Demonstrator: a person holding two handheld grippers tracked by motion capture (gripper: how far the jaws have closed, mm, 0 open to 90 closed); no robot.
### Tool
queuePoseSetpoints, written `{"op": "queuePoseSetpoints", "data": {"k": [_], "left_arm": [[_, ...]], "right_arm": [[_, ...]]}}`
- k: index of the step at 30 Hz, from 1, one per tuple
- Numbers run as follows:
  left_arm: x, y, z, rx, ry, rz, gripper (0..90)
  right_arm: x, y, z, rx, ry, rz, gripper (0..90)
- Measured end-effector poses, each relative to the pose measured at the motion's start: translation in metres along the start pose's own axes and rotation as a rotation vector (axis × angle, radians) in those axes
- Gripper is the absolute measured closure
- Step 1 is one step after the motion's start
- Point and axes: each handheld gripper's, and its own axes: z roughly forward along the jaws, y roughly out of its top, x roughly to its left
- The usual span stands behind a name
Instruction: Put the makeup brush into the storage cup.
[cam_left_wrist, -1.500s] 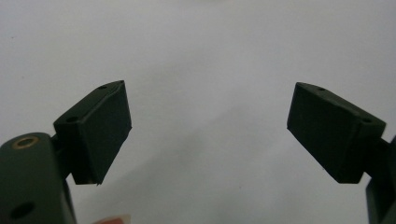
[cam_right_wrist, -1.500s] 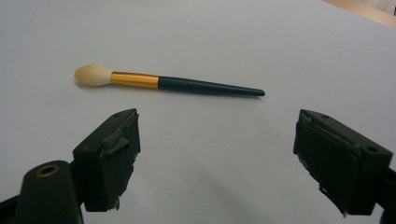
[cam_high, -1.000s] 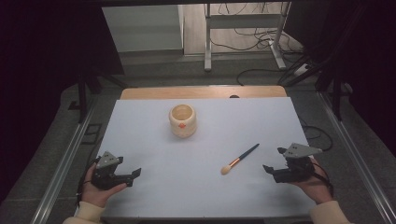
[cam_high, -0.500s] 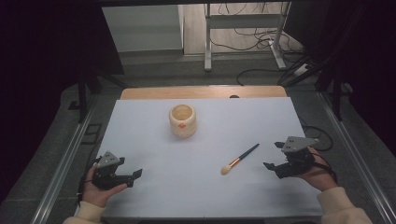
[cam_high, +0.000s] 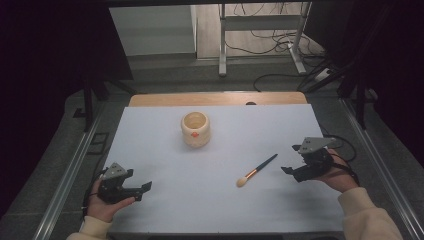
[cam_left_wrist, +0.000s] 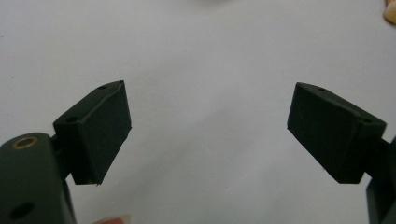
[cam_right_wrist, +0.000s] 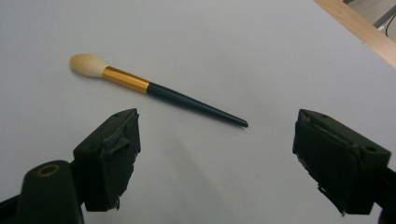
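Your left gripper (cam_high: 142, 189) sits low at the near left of the white table (cam_high: 165, 150), jaws wide apart, nothing between them. Mid-table stands the cream cup (cam_high: 195, 129), possibly with a small orange mark on its front. The makeup brush (cam_high: 256, 170) lies flat, just ahead of your right gripper (cam_high: 288, 171), jaws spread and empty

1. a white table top (cam_high: 165, 135) with a wooden far edge (cam_high: 218, 98); metal rails (cam_high: 70, 170) run along both sides
2. grey floor (cam_high: 155, 35) beyond; a metal frame (cam_high: 222, 40) stands there; cables (cam_high: 280, 35) trail
3. dark surroundings left and right
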Motion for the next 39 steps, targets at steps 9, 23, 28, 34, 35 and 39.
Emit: {"op": "queuePoseSetpoints", "data": {"k": [9,23,28,34,35,39], "left_arm": [[0.002,-0.001,0.001,0.008,0.004,-0.007,14.4],[0.003,-0.001,0.000,0.007,0.011,-0.014,14.4],[0.003,-0.001,0.000,0.008,0.011,-0.014,14.4],[0.003,-0.001,0.000,0.006,0.010,-0.014,14.4],[0.003,-0.001,0.000,0.007,0.010,-0.013,14.4],[0.003,-0.001,0.000,0.008,0.008,-0.012,14.5]], "right_arm": [[-0.003,0.010,0.005,0.025,0.047,-0.083,16.8],[-0.001,0.025,0.016,0.080,0.093,-0.194,16.7],[-0.002,0.030,0.018,0.091,0.090,-0.235,17.6],[-0.004,0.036,0.019,0.112,0.077,-0.283,19.2],[-0.004,0.037,0.019,0.113,0.075,-0.291,18.8],[-0.007,0.042,0.019,0.122,0.071,-0.308,15.8]]}}
